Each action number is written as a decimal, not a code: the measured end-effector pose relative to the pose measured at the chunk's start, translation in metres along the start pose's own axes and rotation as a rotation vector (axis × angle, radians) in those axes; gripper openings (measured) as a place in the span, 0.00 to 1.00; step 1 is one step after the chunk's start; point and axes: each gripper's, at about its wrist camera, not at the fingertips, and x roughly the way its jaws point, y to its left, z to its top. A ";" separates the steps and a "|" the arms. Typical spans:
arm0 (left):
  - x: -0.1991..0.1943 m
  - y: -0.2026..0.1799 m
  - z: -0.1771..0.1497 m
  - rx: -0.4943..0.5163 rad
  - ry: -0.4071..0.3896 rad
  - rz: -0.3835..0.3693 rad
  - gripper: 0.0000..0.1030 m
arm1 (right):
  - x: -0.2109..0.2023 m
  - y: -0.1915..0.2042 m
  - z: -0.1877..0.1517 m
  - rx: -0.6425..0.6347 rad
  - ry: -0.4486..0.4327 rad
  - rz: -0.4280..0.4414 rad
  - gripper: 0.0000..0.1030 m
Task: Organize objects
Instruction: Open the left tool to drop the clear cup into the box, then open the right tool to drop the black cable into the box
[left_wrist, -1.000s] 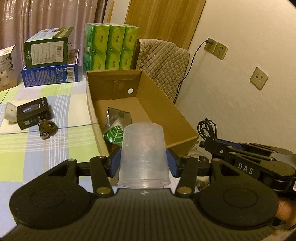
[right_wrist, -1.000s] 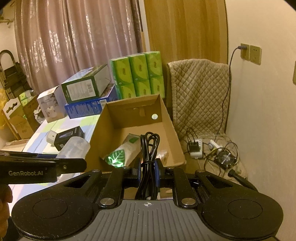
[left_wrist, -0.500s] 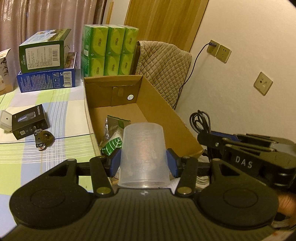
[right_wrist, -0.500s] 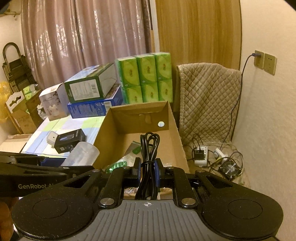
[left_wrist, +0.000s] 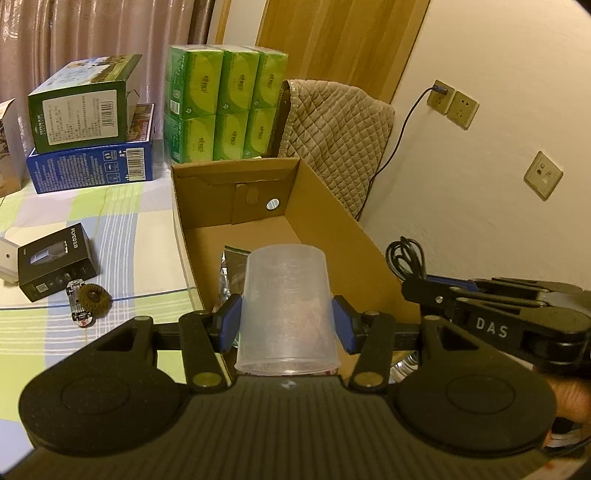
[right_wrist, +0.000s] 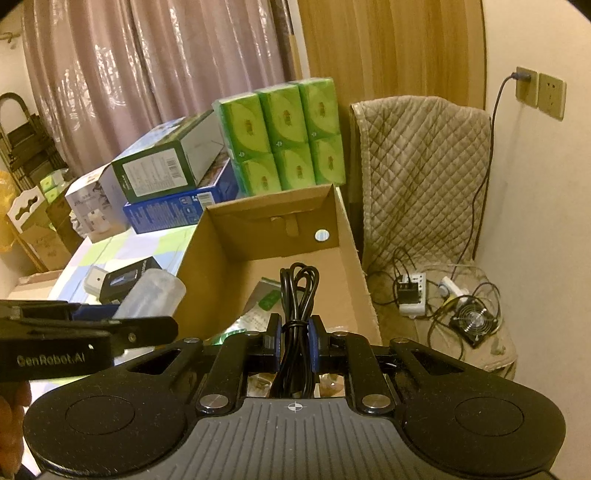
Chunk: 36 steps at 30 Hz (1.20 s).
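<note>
My left gripper (left_wrist: 286, 325) is shut on a clear plastic measuring cup (left_wrist: 286, 310), held bottom-forward over the near end of the open cardboard box (left_wrist: 332, 218). My right gripper (right_wrist: 293, 343) is shut on a coiled black cable (right_wrist: 297, 295), held above the box (right_wrist: 347, 251), just right of the left gripper. A green leaf-print pouch (right_wrist: 267, 301) lies on the box floor; it is mostly hidden behind the cup in the left wrist view. The cup also shows in the right wrist view (right_wrist: 155, 295).
On the checked tablecloth (left_wrist: 122, 236) lie a black product box (left_wrist: 55, 262), a toy car with a brown hair tie (left_wrist: 88, 299) and a white block (left_wrist: 7, 258). Stacked cartons (left_wrist: 88, 140) and green tissue packs (left_wrist: 225, 107) stand behind. A quilt-covered chair (right_wrist: 421, 166), power strip and fan (right_wrist: 474, 321) are right.
Both grippers have risen and moved forward over the box, keeping their holds. The pouch has dropped behind the cup in the left wrist view.
</note>
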 end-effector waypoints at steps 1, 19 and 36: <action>0.002 -0.001 0.000 0.003 0.003 -0.001 0.46 | 0.001 0.000 0.001 0.002 0.000 0.001 0.11; 0.010 0.006 -0.004 -0.006 0.020 0.029 0.59 | -0.010 0.002 0.005 0.012 -0.017 0.012 0.11; 0.001 0.004 -0.010 0.001 0.027 0.029 0.59 | -0.007 0.012 0.005 0.005 -0.004 0.023 0.11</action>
